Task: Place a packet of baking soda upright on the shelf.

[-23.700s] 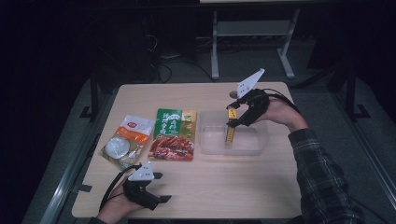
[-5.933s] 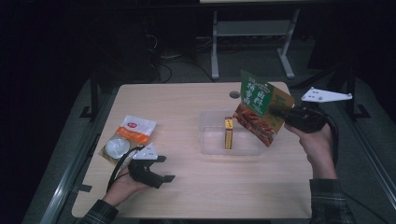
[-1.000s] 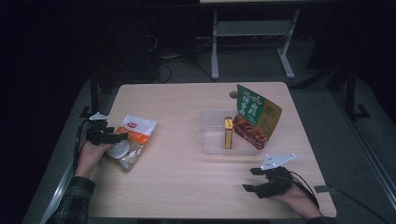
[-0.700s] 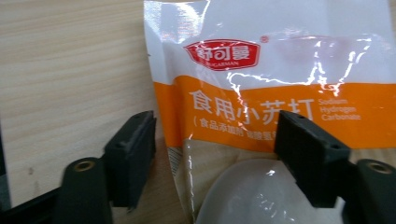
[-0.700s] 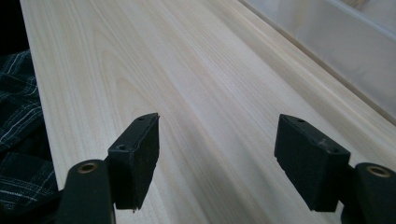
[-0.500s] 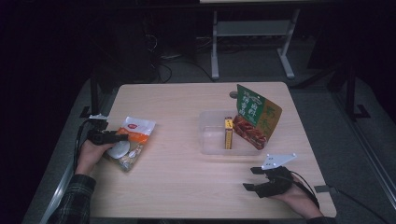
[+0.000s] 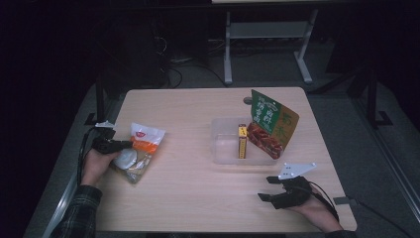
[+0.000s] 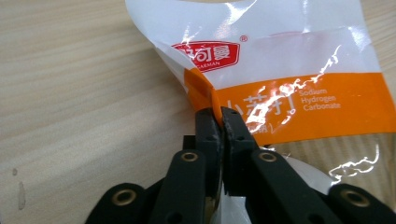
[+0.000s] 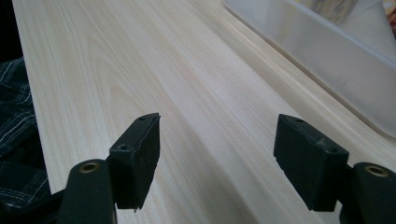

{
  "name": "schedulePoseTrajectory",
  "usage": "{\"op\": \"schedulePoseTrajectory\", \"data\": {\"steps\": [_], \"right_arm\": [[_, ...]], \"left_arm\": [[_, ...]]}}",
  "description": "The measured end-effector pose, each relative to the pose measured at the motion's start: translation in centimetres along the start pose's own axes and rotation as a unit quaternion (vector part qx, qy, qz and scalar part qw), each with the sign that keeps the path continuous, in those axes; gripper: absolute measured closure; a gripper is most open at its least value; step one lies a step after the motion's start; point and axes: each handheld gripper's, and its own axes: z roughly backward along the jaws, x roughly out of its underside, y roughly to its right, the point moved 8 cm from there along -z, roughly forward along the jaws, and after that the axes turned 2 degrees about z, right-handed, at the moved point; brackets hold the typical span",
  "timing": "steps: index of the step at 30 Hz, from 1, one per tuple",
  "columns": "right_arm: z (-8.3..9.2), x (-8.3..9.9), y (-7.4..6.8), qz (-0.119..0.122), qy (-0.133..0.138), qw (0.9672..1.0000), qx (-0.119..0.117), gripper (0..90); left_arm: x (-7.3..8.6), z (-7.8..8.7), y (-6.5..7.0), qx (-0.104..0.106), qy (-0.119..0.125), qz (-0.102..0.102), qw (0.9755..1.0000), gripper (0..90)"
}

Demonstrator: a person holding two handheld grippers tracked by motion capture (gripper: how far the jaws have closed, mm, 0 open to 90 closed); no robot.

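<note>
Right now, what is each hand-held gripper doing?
Left hand-held gripper: just closed, pinching the white-and-orange bag.
Right hand-held gripper: open, empty, over the table.

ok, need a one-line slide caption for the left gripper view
Left gripper shut on a fold of the white-and-orange sodium hydrogen carbonate bag, lying on the light wooden table.

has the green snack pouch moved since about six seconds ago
Yes. The green snack pouch was held up over the table's right edge; now it stands leaning in the clear container, beside the yellow box.
</note>
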Motion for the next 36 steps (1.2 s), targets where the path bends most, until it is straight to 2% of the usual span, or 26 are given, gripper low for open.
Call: {"op": "schedulePoseTrajectory", "data": {"steps": [4, 7, 11, 14, 20, 22, 25, 28, 29, 34, 36], "right_arm": [[0.0, 0.0, 0.1, -0.001, 0.001, 1.0, 0.001, 31.1], [0.0, 0.0, 0.1, -0.002, 0.003, 1.0, 0.001, 31.6], [0.0, -0.1, 0.1, -0.004, 0.005, 1.0, -0.002, 32.8], [0.0, -0.2, -0.1, -0.005, 0.011, 0.9999, -0.007, 34.1], [0.0, -0.8, -0.5, -0.009, 0.02, 0.9997, -0.015, 38.9], [0.0, -1.3, -0.6, -0.006, 0.034, 0.9994, -0.009, 44.8], [-0.1, -2.2, -1.0, -0.007, 0.051, 0.9986, -0.012, 46.6], [-0.8, -2.9, -1.4, -0.005, 0.047, 0.9986, -0.021, 46.5], [-1.1, -3.1, -1.6, -0.002, 0.045, 0.9987, -0.025, 49.1], [-2.3, -4.9, -2.2, 0.015, 0.061, 0.9972, -0.04, 53.5], [-2.7, -5.9, -2.5, 0.021, 0.071, 0.9963, -0.045, 55.0]], "left_arm": [[-0.5, 0.9, 0.7, 0.012, 0.027, -0.002, 0.9996, 89.0], [-0.6, 1.4, 1.1, 0.015, 0.034, -0.008, 0.9993, 89.1], [-1.0, 2.5, 2.2, 0.03, 0.057, -0.008, 0.9979, 89.3], [-1.4, 3.5, 3.3, 0.041, 0.075, -0.018, 0.9962, 89.4], [-2.3, 5.1, 6.2, 0.08, 0.109, -0.033, 0.9903, 89.5], [-2.6, 5.3, 7.3, 0.094, 0.114, -0.041, 0.9881, 89.6], [-3.1, 5.6, 9.0, 0.111, 0.124, -0.053, 0.9847, 89.7], [-3.6, 5.8, 10.7, 0.128, 0.133, -0.062, 0.9807, 89.8], [-3.8, 5.8, 11.2, 0.132, 0.136, -0.066, 0.9797, 89.9], [-4.3, 5.6, 13.7, 0.15, 0.143, -0.084, 0.9747, 89.9], [-4.5, 5.6, 14.7, 0.161, 0.15, -0.087, 0.9716, 89.9]]}}
